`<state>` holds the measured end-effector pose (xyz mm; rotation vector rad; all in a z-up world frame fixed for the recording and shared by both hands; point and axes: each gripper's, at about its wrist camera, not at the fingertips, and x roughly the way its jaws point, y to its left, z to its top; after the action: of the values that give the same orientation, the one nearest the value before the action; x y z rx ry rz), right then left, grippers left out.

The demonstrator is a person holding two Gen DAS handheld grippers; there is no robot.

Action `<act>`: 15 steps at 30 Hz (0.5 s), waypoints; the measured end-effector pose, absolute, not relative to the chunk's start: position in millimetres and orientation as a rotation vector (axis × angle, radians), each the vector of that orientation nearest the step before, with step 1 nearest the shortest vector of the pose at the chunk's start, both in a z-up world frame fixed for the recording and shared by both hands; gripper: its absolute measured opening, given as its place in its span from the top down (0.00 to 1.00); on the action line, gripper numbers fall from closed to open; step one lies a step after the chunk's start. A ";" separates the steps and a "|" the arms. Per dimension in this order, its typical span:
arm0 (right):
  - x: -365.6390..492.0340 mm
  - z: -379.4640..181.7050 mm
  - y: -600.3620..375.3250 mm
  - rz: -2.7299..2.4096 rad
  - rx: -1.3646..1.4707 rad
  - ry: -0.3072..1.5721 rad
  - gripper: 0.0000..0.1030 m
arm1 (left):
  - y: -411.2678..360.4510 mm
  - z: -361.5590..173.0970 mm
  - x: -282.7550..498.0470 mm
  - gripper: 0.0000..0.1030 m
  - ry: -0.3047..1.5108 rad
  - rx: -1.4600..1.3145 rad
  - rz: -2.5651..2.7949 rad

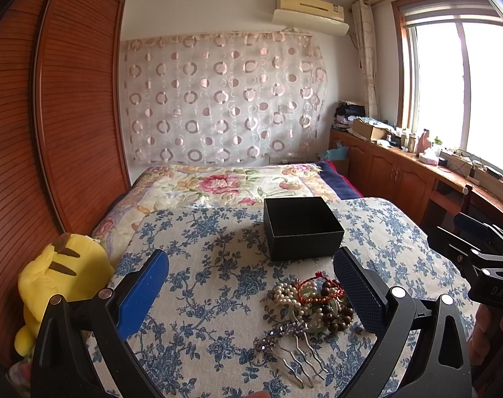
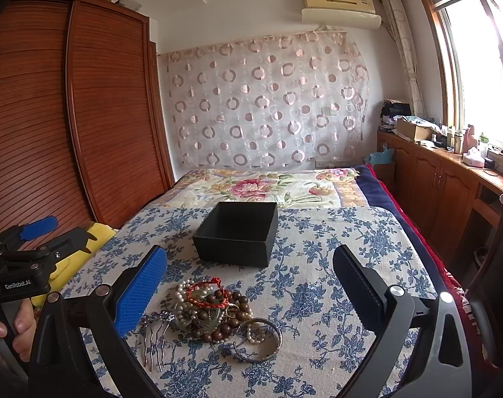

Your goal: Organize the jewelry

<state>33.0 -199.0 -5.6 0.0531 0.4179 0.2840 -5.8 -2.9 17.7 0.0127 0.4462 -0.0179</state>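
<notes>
Fingers spread wide on both grippers, nothing held. Left gripper [image 1: 251, 298] hovers over floral cloth [image 1: 205, 265]; jewelry pile [image 1: 314, 301] lies between its fingers, close to right pad. Right gripper [image 2: 249, 293] likewise: pile [image 2: 215, 308] nearer left pad, hair comb [image 2: 155, 338] just beside it, bangle [image 2: 258, 340] at pile's edge. Beyond pile, black box [image 2: 236, 233] open, apart from fingertips.

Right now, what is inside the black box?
The black box stands open and nothing shows in it: only dark inner walls in both views. Its near wall hides the floor, so that part cannot be checked. The jewelry pile lies outside, on the floral cloth.
</notes>
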 end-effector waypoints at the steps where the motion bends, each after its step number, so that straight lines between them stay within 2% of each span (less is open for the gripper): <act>1: 32.5 -6.5 -199.4 0.286 0.053 0.417 0.02 | -3.3 18.1 -5.6 0.06 0.447 0.013 -0.018; 9: 38.7 -7.0 -199.7 0.287 0.054 0.426 0.02 | -5.0 14.9 -3.7 0.06 0.466 0.012 -0.024; 15: 37.3 -5.8 -194.0 0.292 0.053 0.457 0.02 | -0.4 -6.9 7.4 0.06 0.518 0.004 -0.038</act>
<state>37.3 -194.0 -5.8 0.0529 0.4573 0.2922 7.4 -0.4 -6.9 0.0040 0.5180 -0.0383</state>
